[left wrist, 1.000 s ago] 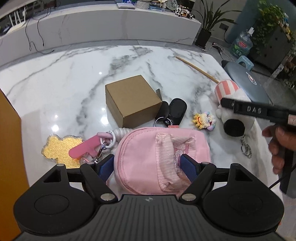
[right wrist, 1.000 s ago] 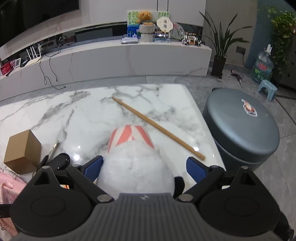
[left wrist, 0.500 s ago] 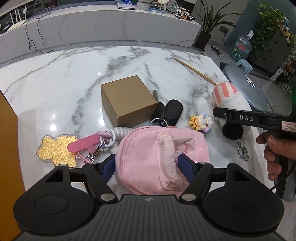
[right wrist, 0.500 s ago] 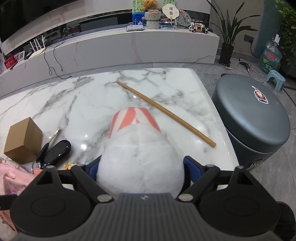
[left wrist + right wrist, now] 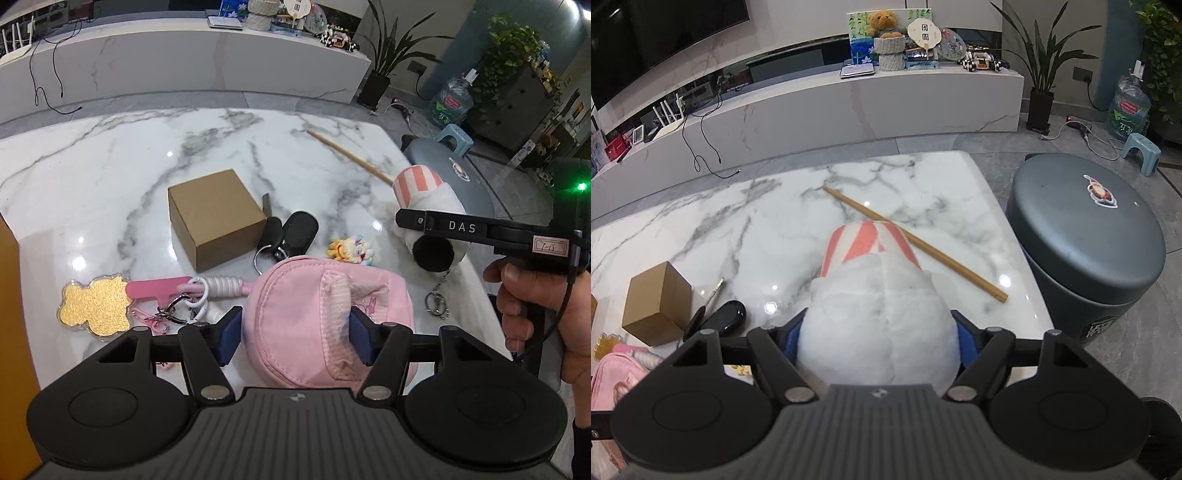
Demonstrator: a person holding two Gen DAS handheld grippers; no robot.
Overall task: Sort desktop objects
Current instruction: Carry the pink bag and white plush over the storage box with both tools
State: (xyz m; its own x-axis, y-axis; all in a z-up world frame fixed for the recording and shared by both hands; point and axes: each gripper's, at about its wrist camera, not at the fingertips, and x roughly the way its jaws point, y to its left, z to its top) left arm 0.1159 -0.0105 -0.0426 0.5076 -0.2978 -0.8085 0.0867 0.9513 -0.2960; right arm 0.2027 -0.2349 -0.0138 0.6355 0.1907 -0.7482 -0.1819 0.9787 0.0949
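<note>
Both jaws are closing: the left gripper (image 5: 293,334) pinches the pink pouch (image 5: 325,317), the right gripper (image 5: 877,338) the white plush toy (image 5: 877,314), soft bodies straddled for lifting off the near table (image 5: 110,177) edge.

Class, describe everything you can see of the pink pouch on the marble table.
The pink pouch is a small, rounded bag of soft, smooth fabric with stitched seams and a lighter, ribbed pink strap folded across its top; a faint print shows beside the strap. It lies flat near the table's near edge, in front of the black key fobs, with the white cord meeting its left side. The left gripper straddles it, its blue pads against both sides, jaws closing.
</note>
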